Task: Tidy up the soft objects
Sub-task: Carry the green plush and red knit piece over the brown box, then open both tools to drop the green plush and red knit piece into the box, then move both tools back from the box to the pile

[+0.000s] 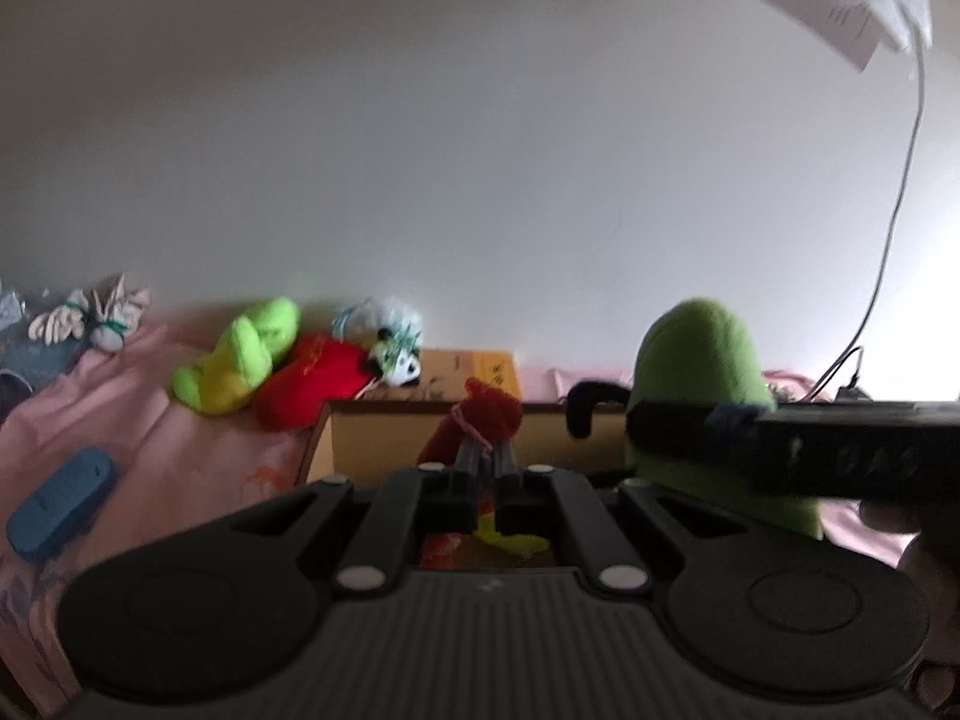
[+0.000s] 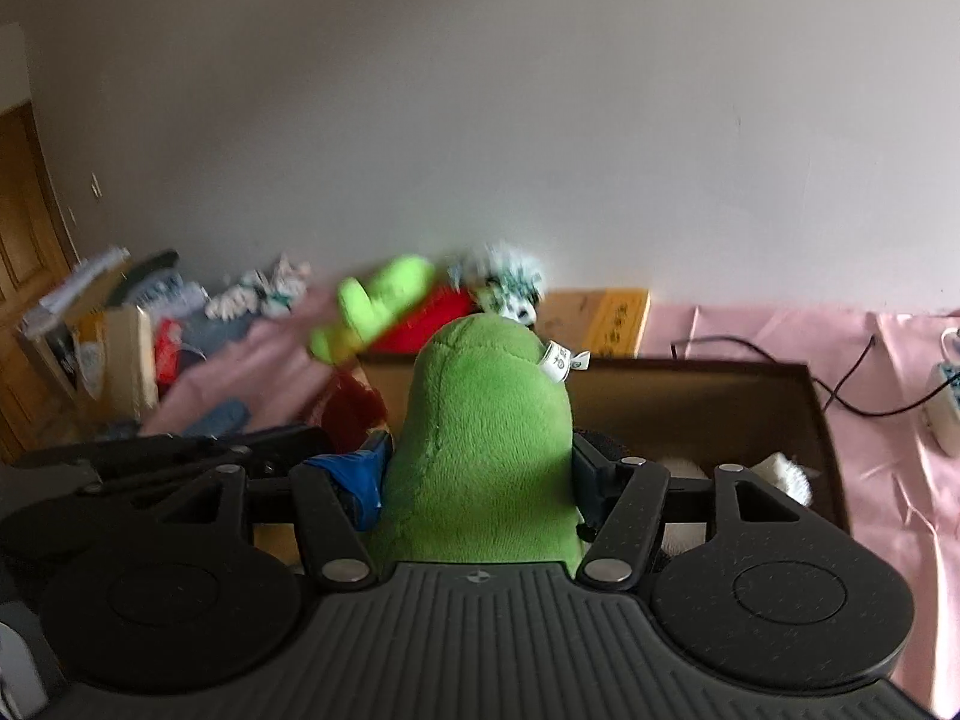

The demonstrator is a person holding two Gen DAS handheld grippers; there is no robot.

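A room in a home, apparently a bedroom. A pink bedsheet with creases covers a wide soft surface set against a plain white wall. Plush toys and bundled socks lie along the wall, beside an open cardboard box. A wooden door stands at the left, with piled household clutter near it. A power strip and its black cable rest on the sheet.

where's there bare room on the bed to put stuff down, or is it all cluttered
Bare pink sheet lies right of the cardboard box, up to the black cable. Another patch sits between the blue case and the box. Along the wall it is crowded: lime plush, red cushion, panda toy.
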